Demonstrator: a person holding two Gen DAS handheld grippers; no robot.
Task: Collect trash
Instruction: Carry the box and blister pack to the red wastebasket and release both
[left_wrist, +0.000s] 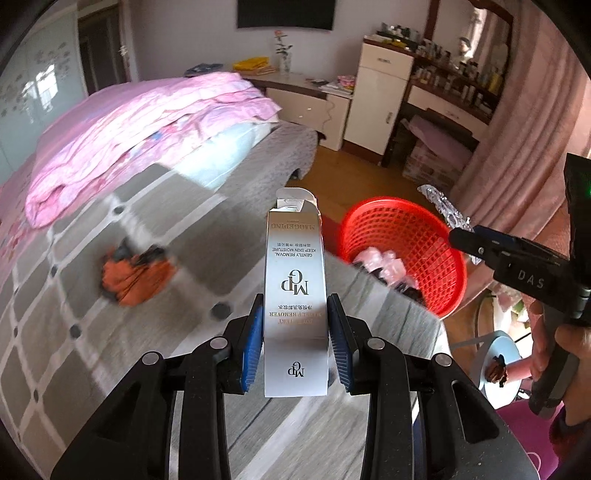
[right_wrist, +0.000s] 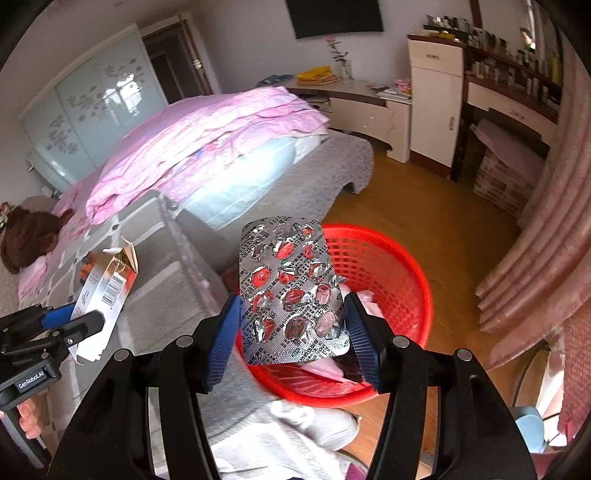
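Left tool (left_wrist: 295, 343) grips one carton (left_wrist: 295, 295); right tool (right_wrist: 291, 336) grips one blister pack (right_wrist: 291, 291) above one basket (right_wrist: 391, 266).

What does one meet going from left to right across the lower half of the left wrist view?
Orange crumpled item on the bed → silver carton held in the left hand-held gripper → red basket → right hand-held gripper gripping the foil blister pack → hand at its handle.
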